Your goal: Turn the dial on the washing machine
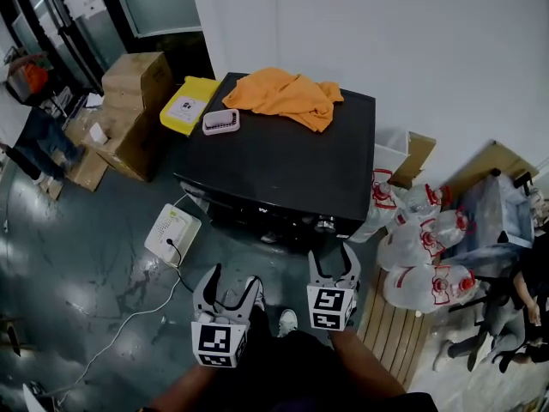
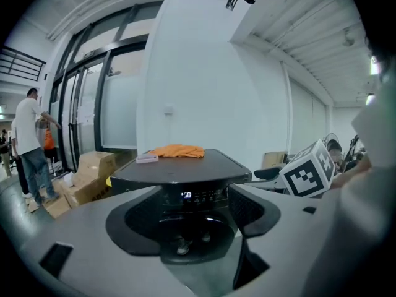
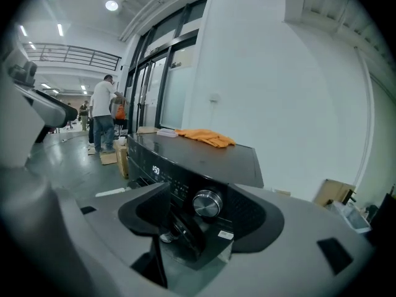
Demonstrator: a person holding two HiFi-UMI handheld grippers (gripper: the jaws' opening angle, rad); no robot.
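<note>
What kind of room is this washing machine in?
Probably a warehouse or workshop corner, not a home laundry room. The black washing machine stands on a bare concrete floor, with stacked cardboard boxes on one side and big clear plastic jugs on the other.

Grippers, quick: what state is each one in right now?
Left gripper: open, holding nothing.
Right gripper: open, holding nothing; the dial on the washing machine lines up between its fingers, not gripped.
</note>
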